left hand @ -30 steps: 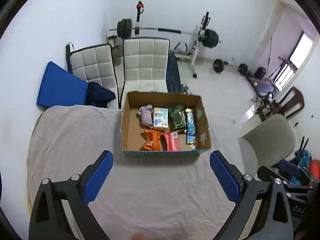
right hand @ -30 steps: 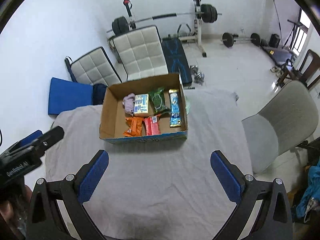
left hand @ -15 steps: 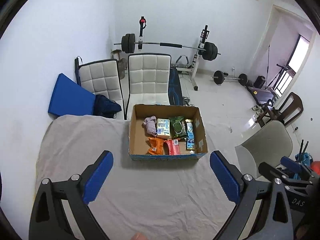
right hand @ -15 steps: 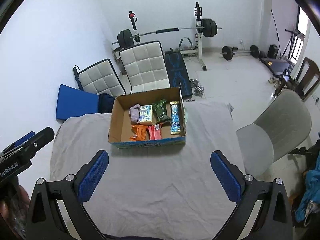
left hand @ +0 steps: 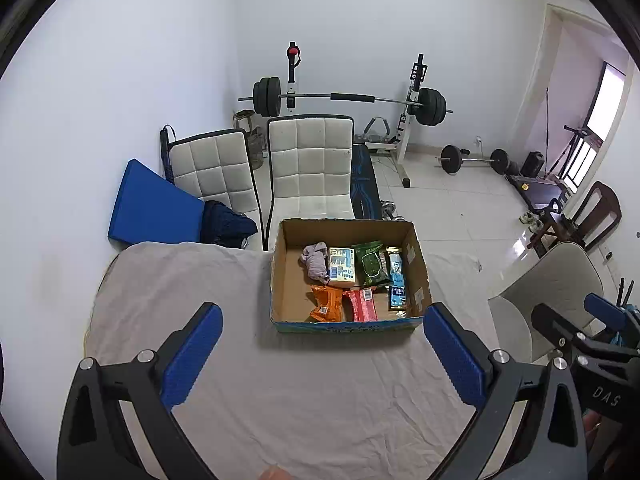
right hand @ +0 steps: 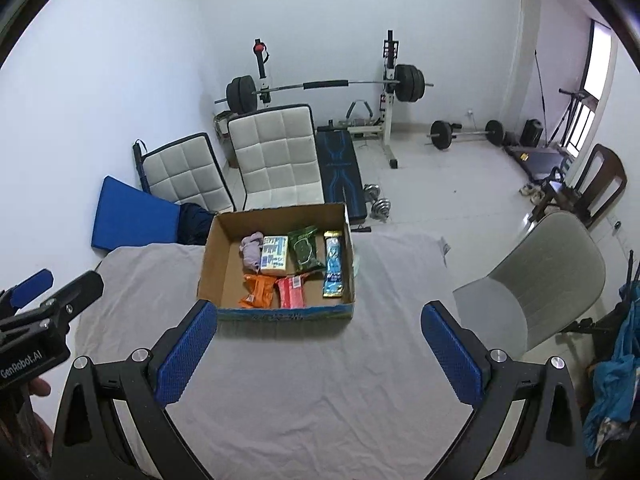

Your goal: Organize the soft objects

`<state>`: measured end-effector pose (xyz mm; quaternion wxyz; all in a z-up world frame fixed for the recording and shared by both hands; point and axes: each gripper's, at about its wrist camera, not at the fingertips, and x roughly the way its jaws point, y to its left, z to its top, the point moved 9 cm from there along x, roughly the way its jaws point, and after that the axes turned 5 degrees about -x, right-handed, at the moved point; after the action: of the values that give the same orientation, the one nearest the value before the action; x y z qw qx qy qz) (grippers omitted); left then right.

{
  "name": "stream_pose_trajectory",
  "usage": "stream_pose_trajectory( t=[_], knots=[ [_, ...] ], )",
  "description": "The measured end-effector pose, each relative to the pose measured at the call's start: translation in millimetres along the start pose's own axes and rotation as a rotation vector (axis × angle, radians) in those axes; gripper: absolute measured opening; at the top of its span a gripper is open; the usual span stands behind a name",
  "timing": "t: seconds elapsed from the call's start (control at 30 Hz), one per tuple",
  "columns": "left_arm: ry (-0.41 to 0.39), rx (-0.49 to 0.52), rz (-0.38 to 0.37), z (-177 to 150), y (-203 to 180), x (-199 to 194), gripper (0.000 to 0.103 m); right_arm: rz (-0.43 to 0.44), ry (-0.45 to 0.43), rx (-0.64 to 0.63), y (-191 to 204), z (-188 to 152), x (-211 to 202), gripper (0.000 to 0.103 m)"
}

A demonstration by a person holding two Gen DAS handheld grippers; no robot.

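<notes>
Cardboard box at the cloth-covered table's far edge holds our six soft items, among them the lilac cloth bundle and orange packet. We have drawn both grippers up and back from it: left gripper just widened, right gripper spread, both empty. We judge sorting complete.

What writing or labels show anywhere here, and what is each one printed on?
"GenRobot.AI": on the side of the left gripper, seen from the right wrist.
"DAS": partial letters on the body of the right gripper, seen from the left wrist.
Print on the packets in the cardboard box, and on the box's blue front edge: too small and blurred to read.
</notes>
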<state>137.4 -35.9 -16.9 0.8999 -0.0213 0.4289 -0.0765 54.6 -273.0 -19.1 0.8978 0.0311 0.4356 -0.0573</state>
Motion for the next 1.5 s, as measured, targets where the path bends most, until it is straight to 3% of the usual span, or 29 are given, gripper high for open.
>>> stream_pose_trajectory(
  t=[0.63,1.5],
  knots=[
    [-0.005,-0.009,0.015,0.0,3.5,6.2,0.103,-0.008,-0.036,-0.013,1.3,14.7,-3.3,0.103],
    [0.002,-0.015,0.048,-4.0,5.5,6.0,0.103,-0.019,-0.034,-0.021,0.0,9.5,-1.0,0.103]
  ],
)
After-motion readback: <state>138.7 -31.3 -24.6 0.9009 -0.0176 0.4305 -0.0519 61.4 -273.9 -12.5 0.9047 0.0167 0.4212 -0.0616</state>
